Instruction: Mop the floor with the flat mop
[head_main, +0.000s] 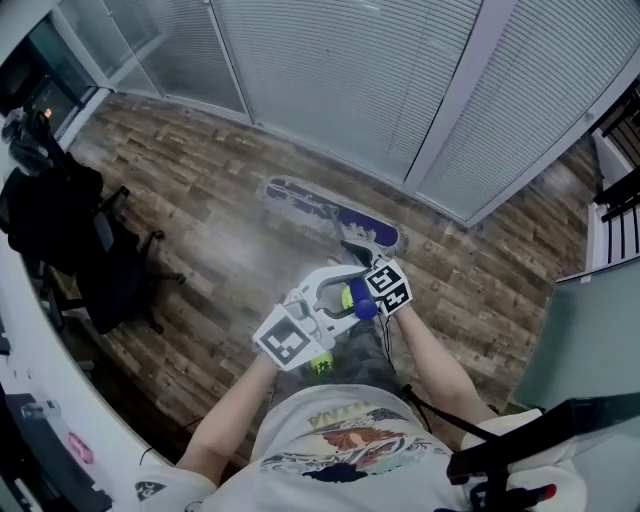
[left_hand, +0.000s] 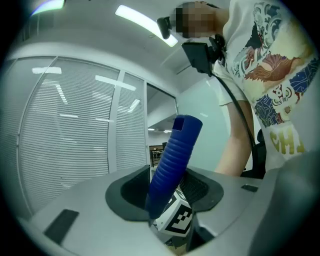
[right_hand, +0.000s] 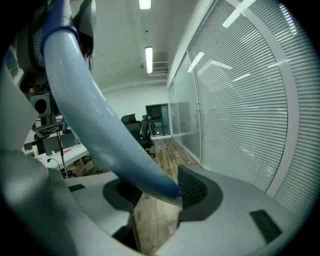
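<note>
Head view: mop pad (head_main: 330, 212) on floor (head_main: 220, 220) ahead, left hand-held gripper (left_hand: 167, 192) and right hand-held gripper (right_hand: 157, 192) clamped on mop handle (left_hand: 175, 160); keep pad flat, strokes overlapping.

floor (head_main: 220, 200) — wood planks | flat mop (head_main: 330, 212) head-down on it | chair (head_main: 110, 280) left

Even, cool light from long white ceiling strip lights (right_hand: 149, 59); glare streaks pale slatted blinds (left_hand: 65, 150). My views fisheye-bent, corners black. Motion smear on purple flat mop head (head_main: 332, 212); pale blue mop pole (right_hand: 95, 115) soft beside my right lens.
</note>
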